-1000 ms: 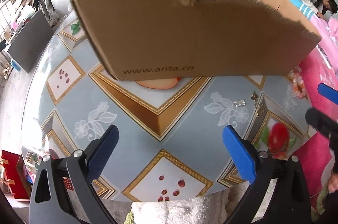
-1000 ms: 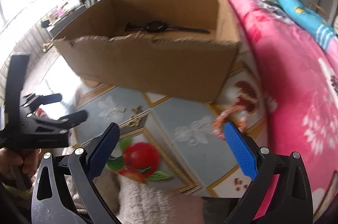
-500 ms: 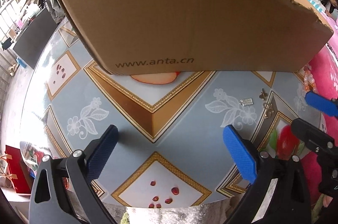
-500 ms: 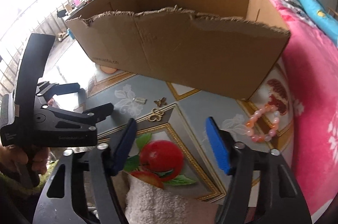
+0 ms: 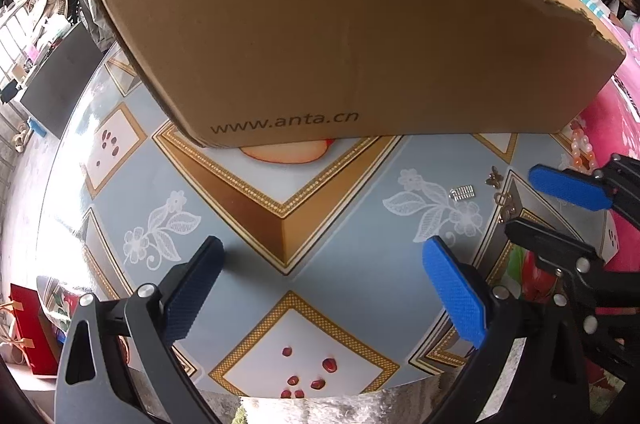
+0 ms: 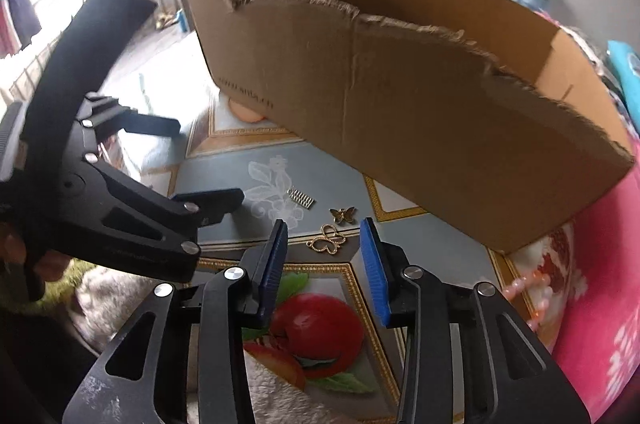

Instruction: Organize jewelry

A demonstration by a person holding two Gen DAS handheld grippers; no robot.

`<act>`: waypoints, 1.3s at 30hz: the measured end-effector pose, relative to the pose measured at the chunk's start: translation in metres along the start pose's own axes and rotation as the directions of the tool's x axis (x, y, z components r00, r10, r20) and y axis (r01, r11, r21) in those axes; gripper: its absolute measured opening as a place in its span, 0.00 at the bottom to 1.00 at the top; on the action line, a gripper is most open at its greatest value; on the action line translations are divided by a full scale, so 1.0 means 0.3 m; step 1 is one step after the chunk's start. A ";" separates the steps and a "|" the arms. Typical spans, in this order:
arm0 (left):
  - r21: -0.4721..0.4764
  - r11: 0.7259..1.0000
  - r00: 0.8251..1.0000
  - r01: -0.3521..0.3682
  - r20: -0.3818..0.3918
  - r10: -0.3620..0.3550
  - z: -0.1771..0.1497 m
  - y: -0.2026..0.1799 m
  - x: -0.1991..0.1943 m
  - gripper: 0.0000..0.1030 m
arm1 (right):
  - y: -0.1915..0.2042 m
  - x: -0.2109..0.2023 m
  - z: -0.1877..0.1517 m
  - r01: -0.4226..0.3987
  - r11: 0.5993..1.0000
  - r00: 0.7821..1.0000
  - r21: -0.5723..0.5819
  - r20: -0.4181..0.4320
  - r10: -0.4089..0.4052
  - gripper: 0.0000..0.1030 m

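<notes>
Three small metal pieces lie on the table (image 5: 320,208) in the left wrist view: a silver spring-like clasp (image 5: 463,192), a dark butterfly charm (image 5: 494,177) and a gold openwork butterfly (image 5: 505,203), all just beside one another, right of centre, in front of the cardboard box (image 5: 340,44). A pink bead bracelet (image 5: 582,148) lies farther right by the box corner. The left gripper (image 5: 324,288) hangs wide open above bare table, holding nothing. The right gripper shows at the right edge.

In the right wrist view, the right gripper (image 6: 323,260) is closing, its blue pads (image 6: 374,264) about a third apart and nothing pressed between them. The gold openwork butterfly (image 6: 328,243) lies just ahead of the tips, in line with the gap; the dark charm (image 6: 343,215) and the clasp (image 6: 301,199) sit just beyond.

These pieces look very light, thin and stiff, lying flat on a glossy surface, so they will likely skid away. I would pinch the gold butterfly across its wings, pads touching the table, and close gently.
</notes>
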State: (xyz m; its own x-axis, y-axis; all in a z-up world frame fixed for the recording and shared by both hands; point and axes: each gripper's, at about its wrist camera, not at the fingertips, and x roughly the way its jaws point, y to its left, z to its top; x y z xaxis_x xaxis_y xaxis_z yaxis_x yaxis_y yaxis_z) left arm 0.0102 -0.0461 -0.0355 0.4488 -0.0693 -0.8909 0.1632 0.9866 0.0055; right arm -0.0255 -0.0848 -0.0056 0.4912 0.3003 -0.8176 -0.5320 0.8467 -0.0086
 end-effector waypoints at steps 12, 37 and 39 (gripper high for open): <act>0.014 1.000 1.000 0.009 -0.005 -0.009 0.027 0.051 0.039 0.95 | 0.002 0.022 -0.014 -0.015 0.998 1.000 -0.060 -0.021 0.014 0.21; 0.013 1.000 1.000 0.009 -0.004 -0.009 0.026 0.051 0.034 0.95 | -0.084 -0.028 -0.021 -0.051 0.998 0.999 0.034 -0.008 0.052 0.17; 0.013 1.000 1.000 0.009 -0.005 -0.009 0.027 0.051 0.034 0.95 | -0.093 -0.033 -0.023 -0.049 0.998 0.999 0.046 -0.005 0.050 0.17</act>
State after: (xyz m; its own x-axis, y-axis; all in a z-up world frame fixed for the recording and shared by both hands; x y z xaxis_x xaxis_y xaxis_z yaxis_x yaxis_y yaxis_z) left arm 0.0245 -0.0330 -0.0408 0.4431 -0.0771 -0.8931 0.1786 0.9839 0.0037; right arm -0.0202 -0.1145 -0.0012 0.4606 0.3398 -0.8200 -0.5231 0.8503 0.0585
